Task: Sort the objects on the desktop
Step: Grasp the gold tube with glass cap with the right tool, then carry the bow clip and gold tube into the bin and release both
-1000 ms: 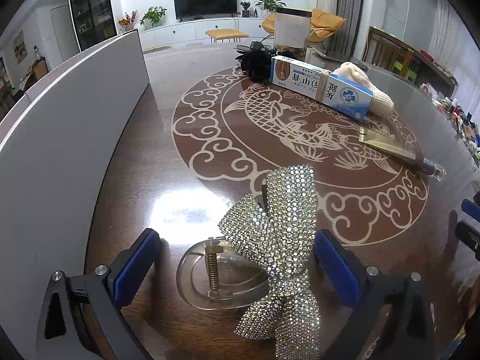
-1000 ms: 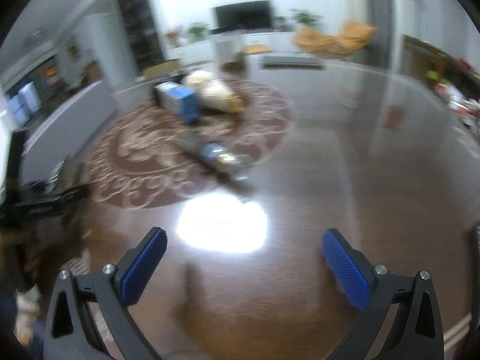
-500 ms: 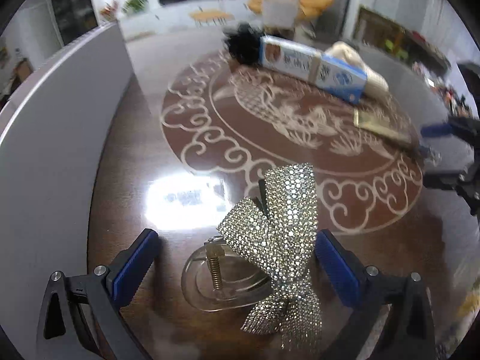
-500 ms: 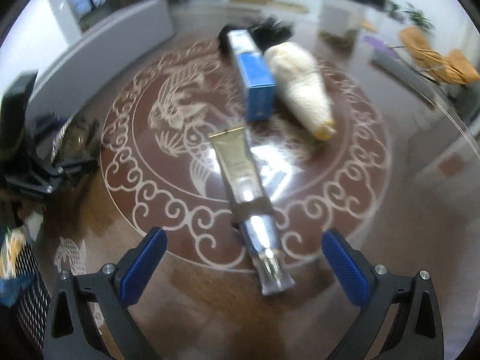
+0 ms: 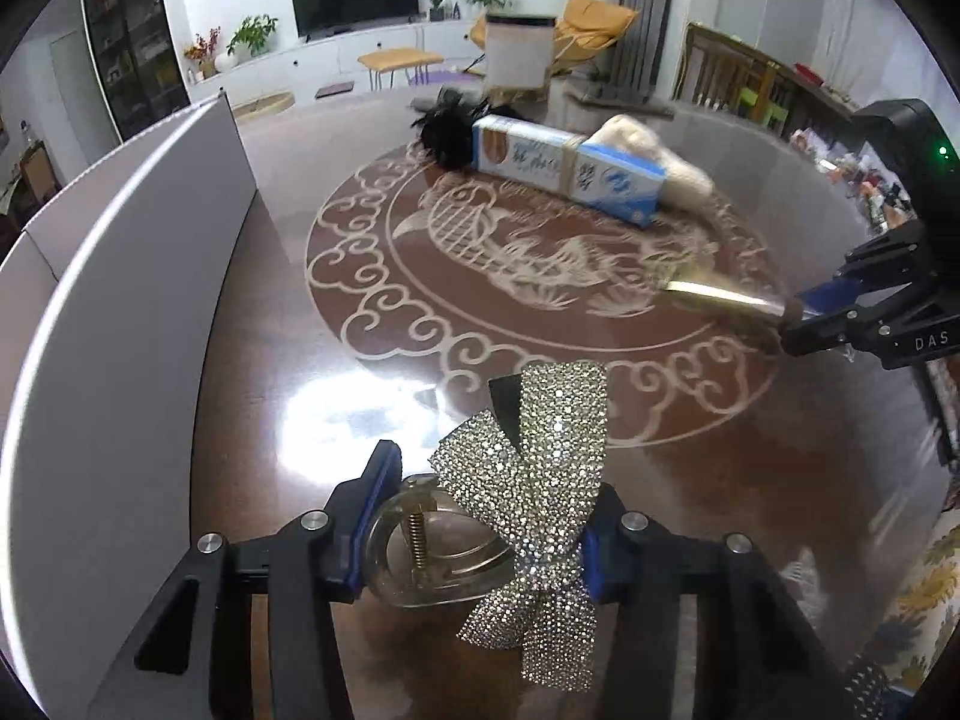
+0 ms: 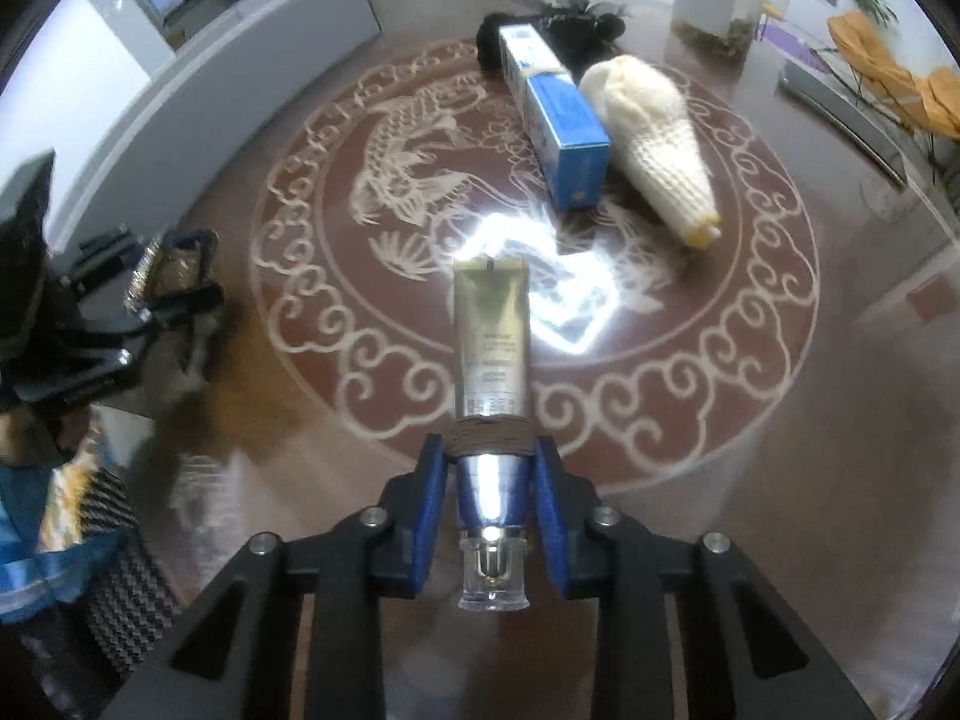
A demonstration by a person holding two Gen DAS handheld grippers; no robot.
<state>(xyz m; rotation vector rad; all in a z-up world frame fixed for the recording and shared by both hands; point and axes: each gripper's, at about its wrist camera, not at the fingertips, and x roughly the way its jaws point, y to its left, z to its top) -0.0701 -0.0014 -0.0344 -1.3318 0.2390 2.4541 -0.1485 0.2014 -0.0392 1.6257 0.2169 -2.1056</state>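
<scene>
While both tilt steeply toward the surface (image 5: 252, 396), the left tongs (image 5: 480, 531) have just closed, pinching the sparkly hair clip (image 5: 528, 498), and the right tongs (image 6: 491, 495), likewise just closed, pinch the gold tube (image 6: 492, 348), its crimped end toward twelve o'clock.

We are seeing a rhinestone-covered silver bow hair clip with a clear plastic claw and brass spring (image 5: 528, 516) sitting between blue gripper pads, its tails hanging toward the camera. A gold and silver cosmetic tube with a clear cap and brown band (image 6: 492, 396) is lying lengthwise, crimped end away, cap nearest the lens. Further back, a long blue and white cardboard box (image 6: 555, 114) is lying flat, touching a cream knitted cone-shaped item (image 6: 654, 144) beside it. A black feathery object (image 6: 576, 18) is resting at the box's far end.
</scene>
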